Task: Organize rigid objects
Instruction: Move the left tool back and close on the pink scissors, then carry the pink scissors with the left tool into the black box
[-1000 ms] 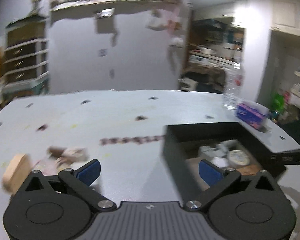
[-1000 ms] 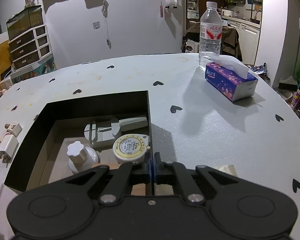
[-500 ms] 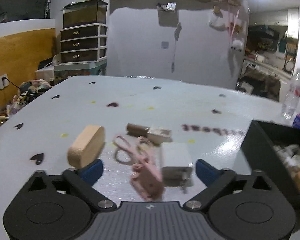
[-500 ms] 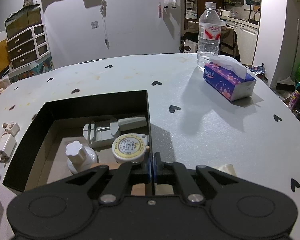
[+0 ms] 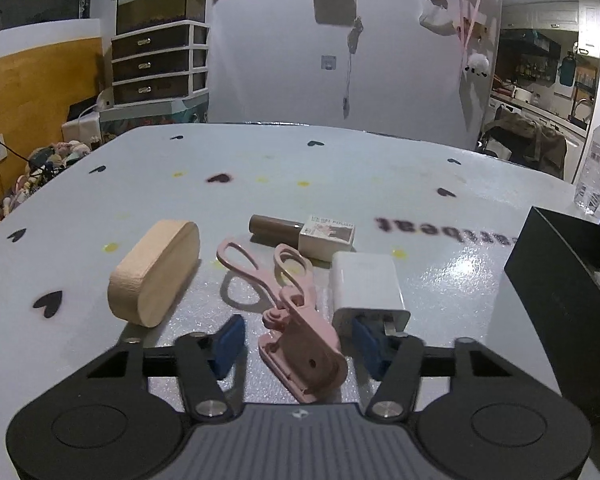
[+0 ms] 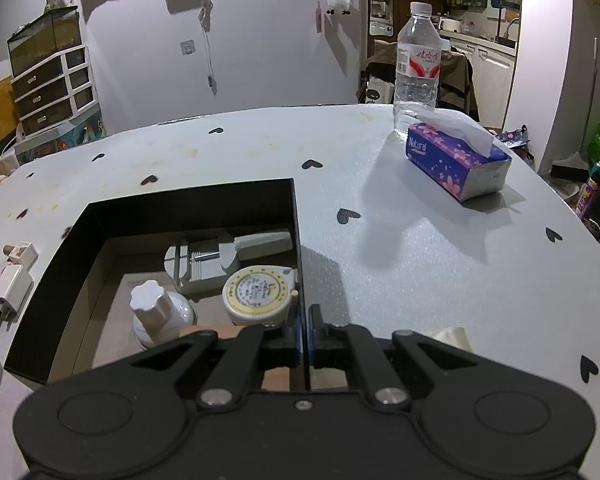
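Left wrist view: the left gripper (image 5: 298, 344) is closing its blue-padded jaws around the clamp end of a pink plastic eyelash curler (image 5: 288, 312) lying on the grey heart-printed table (image 5: 340, 168); the pads have not touched it. Left of the curler lies an oval wooden block (image 5: 154, 272), just right a white charger plug (image 5: 368, 288), behind it a boxed brown tube (image 5: 304, 232). The right gripper (image 6: 303, 332) is pinched closed on the wall of a black cardboard box (image 6: 192, 204), far right of the curler.
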`<state>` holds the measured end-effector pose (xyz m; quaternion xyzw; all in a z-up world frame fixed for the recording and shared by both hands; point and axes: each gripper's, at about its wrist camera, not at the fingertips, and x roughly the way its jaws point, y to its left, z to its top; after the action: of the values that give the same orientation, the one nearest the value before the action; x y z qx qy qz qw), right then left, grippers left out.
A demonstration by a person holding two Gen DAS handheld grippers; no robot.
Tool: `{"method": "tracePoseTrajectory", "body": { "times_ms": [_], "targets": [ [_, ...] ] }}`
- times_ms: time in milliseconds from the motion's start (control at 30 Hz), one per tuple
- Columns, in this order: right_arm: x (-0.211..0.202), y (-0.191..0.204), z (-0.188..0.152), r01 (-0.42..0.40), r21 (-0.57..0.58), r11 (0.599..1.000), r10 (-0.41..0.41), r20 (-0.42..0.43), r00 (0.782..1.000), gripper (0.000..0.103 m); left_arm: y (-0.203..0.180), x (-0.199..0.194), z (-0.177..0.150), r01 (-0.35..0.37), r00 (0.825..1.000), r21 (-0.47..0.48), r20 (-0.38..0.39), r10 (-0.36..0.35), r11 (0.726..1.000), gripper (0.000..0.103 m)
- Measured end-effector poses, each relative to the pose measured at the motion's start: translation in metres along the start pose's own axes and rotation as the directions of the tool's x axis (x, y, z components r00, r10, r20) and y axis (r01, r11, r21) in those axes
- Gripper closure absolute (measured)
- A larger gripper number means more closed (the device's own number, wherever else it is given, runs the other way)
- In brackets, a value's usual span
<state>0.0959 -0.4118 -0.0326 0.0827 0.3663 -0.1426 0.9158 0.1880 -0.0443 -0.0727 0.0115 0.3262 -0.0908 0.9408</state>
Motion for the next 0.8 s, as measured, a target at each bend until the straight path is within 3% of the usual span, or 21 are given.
{"method": "tracePoseTrajectory", "body": {
  "times_ms": [400,500,600,800],
  "targets": [
    [0.002,0.001,0.000,0.005,0.000,1.000,-0.005,-0.006,1.000,0.098,0.014,-0.007,-0.001,-0.001,1.000,-0.084,0.013,0.002,0.996,0.064],
    [0.002,0.001,0.000,0.005,0.000,1.000,-0.005,-0.006,1.000,0.098,0.016,-0.015,0.004,-0.020,0.999,-0.103,0.036,0.023,0.995,0.085],
    [0.003,0.001,0.000,0.005,0.001,1.000,-0.005,-0.007,1.000,0.098,0.021,-0.022,0.012,0.012,0.998,-0.145,0.070,-0.002,0.989,0.086],
    [0.004,0.001,-0.001,0.002,0.001,1.000,-0.002,-0.007,1.000,0.098,0.011,-0.036,0.024,0.025,0.991,-0.124,0.131,-0.009,0.992,0.086]
  ]
}}
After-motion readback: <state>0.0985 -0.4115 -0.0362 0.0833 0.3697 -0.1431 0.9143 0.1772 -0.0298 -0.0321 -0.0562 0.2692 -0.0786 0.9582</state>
